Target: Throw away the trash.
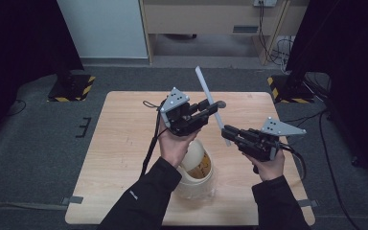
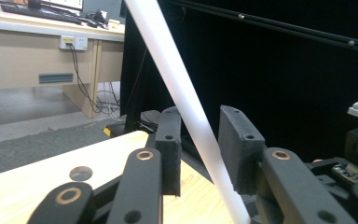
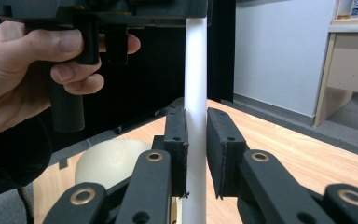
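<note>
A white tube (image 1: 210,103) slants above the table (image 1: 124,143), its top toward 11 o'clock and its low end toward 5 o'clock. The left gripper (image 1: 212,106) meets it near mid-length; in the left gripper view the tube (image 2: 186,112) runs between jaws that stand apart with gaps on both sides. The right gripper (image 1: 226,130) takes the low end; its jaws sit narrow around the tube (image 3: 196,93), though whether they pinch it I cannot tell. A cream cup (image 1: 196,167) stands at 6 o'clock of the left hand (image 1: 175,143).
</note>
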`<state>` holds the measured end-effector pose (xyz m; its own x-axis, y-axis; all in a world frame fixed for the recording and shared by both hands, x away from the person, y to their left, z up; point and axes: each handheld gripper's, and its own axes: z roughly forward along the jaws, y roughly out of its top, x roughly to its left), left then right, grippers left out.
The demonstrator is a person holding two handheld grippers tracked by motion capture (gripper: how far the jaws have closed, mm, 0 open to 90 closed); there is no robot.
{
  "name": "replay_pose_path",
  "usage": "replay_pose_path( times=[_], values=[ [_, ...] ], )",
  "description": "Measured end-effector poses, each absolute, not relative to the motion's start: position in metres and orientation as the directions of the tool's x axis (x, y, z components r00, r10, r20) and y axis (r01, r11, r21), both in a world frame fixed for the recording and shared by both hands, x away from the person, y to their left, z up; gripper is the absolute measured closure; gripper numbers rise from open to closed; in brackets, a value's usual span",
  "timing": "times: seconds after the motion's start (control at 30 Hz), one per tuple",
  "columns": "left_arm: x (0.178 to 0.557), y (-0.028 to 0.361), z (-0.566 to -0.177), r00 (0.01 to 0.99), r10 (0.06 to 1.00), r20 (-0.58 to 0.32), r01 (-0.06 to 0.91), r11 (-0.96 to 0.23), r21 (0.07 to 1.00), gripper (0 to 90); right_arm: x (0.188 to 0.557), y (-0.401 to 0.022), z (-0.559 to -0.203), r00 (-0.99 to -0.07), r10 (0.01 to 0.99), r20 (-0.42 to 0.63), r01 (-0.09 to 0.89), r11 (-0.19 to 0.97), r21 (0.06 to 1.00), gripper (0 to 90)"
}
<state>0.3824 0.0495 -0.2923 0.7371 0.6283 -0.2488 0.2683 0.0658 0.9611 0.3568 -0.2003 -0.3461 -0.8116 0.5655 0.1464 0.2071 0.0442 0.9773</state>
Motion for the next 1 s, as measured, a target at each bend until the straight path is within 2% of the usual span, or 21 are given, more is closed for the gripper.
replay_pose_path(
  times=[0.23, 0.47, 0.77, 1.0],
  values=[
    [0.380, 0.047, -0.291, 0.754, 0.600, -0.267, 0.282, 0.071, 0.957, 75.8, 0.358, -0.198, -0.348, -0.813, 0.565, 0.141, 0.212, 0.063, 0.975, 78.7],
    [0.374, 0.042, -0.288, 0.785, 0.565, -0.253, 0.255, 0.077, 0.964, 79.7, 0.358, -0.199, -0.348, -0.814, 0.563, 0.144, 0.213, 0.057, 0.975, 78.0],
    [0.370, 0.043, -0.286, 0.802, 0.548, -0.238, 0.238, 0.072, 0.969, 79.8, 0.359, -0.210, -0.345, -0.790, 0.593, 0.158, 0.208, 0.017, 0.978, 73.5],
    [0.358, 0.049, -0.284, 0.819, 0.536, -0.204, 0.216, 0.042, 0.975, 79.7, 0.370, -0.227, -0.360, -0.725, 0.665, 0.178, 0.256, 0.020, 0.966, 68.6]
  ],
)
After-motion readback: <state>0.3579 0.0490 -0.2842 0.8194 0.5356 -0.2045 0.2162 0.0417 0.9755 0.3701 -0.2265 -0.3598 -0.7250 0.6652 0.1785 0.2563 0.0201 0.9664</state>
